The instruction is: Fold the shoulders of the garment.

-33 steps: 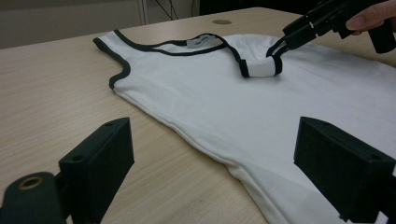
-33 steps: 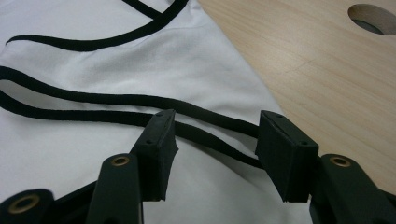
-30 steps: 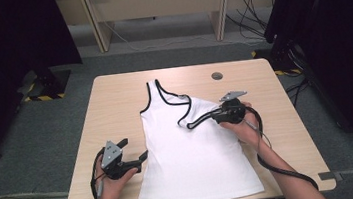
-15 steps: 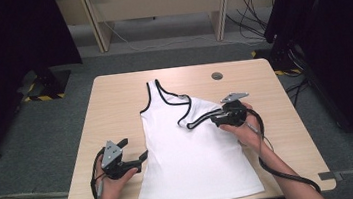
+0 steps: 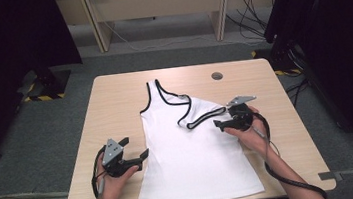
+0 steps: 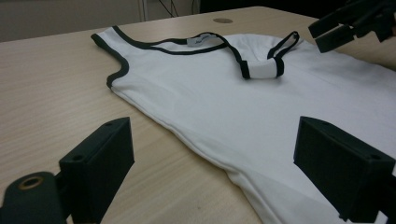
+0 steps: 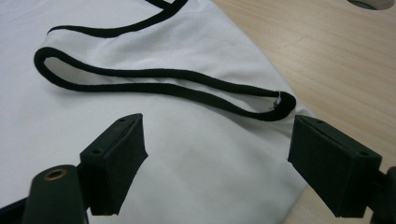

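Observation:
A white tank top [image 5: 197,162] with black trim lies flat on the wooden table [image 5: 114,101]. Its right shoulder strap [image 5: 198,118] is folded inward over the chest. My right gripper [image 5: 219,124] sits just right of that folded strap; its jaws have just been opening, nothing is between them, and it is open. In the right gripper view the open right gripper [image 7: 215,130] hovers over white cloth, with the black-trimmed strap loop [image 7: 154,79] just ahead. My left gripper [image 5: 136,148] rests open at the top's left side edge [image 6: 187,140], holding nothing.
A round cable hole [image 5: 217,75] sits in the table's far right part. Bare wood runs along the left [image 5: 97,128] and right [image 5: 287,117] of the garment. Dark curtains and desk legs with cables stand beyond the table.
The right gripper has let go of the folded strap, opened its jaws and drawn back to the right. The strap stays folded on the top. The left gripper has not moved.

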Tool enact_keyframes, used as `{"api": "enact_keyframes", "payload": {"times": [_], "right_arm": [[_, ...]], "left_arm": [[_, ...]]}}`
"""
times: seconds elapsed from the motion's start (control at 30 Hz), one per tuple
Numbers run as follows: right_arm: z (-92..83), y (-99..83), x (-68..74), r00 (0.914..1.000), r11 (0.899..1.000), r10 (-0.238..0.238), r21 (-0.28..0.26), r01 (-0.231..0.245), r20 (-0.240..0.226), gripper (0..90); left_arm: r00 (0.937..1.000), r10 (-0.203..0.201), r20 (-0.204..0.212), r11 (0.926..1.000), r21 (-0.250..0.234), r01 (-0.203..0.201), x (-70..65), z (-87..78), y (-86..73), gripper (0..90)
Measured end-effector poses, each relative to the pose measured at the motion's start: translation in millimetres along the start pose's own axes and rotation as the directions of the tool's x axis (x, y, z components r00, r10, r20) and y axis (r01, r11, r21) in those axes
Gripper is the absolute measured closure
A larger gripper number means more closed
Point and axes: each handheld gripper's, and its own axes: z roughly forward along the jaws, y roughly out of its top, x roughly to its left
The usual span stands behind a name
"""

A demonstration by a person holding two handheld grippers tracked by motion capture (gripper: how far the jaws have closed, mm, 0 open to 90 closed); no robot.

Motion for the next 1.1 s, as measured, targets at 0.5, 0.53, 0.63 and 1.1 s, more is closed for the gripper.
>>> {"api": "enact_keyframes", "payload": {"times": [0.5, 0.53, 0.63, 1.1], "right_arm": [[-42.7, -28.0, -9.0, 0.9992, 0.999, 0.039, -0.035, -0.039, 0.003, 13.4], [-45.4, -29.9, -9.2, 0.9991, 0.999, 0.041, -0.035, -0.041, 0.006, 13.4], [-52.1, -36.4, -9.7, 0.9986, 0.998, 0.052, -0.045, -0.051, 0.005, 13.4], [-82.6, -60.5, 2.5, 0.9986, 0.996, 0.049, -0.078, -0.048, 0.019, 13.4]], "left_arm": [[0.9994, 0.033, 0.009, 0.9994, 0.0, -0.033, 27.0, 71.5, 63.7, 10.7], [0.9993, 0.035, 0.011, 0.9994, 0.006, -0.035, 28.7, 77.0, 66.7, 10.7], [0.9991, 0.041, 0.014, 0.999, 0.019, -0.041, 34.9, 92.8, 74.6, 11.3], [0.9996, 0.023, -0.014, 0.9949, 0.099, -0.021, 64.0, 145.5, 100.5, 12.3]]}}
